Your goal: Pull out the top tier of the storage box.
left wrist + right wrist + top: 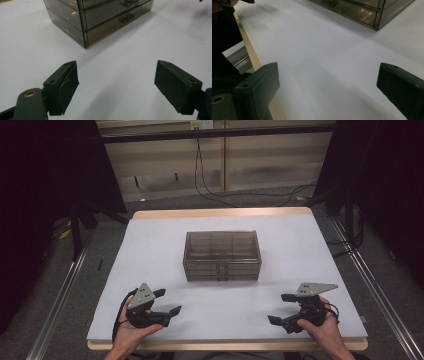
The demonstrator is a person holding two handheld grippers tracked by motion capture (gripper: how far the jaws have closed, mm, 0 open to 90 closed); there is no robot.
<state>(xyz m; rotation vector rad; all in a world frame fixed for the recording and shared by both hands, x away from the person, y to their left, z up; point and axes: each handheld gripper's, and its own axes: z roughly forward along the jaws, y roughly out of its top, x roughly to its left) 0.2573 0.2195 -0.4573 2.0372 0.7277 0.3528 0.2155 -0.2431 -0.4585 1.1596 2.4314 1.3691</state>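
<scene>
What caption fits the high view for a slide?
Both open claws, left and right, rest before a smoky drawer box on the white table.

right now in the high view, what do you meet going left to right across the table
left tool → smoky clear drawer box → right tool, all above the white table top, both tools open and holding nothing

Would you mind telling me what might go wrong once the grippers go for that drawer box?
The drawer box stands loose on the smooth white sheet, so pulling a small handle may drag the whole box unless the other gripper braces it. The left gripper and right gripper, both open, could slip off such small handles.
</scene>
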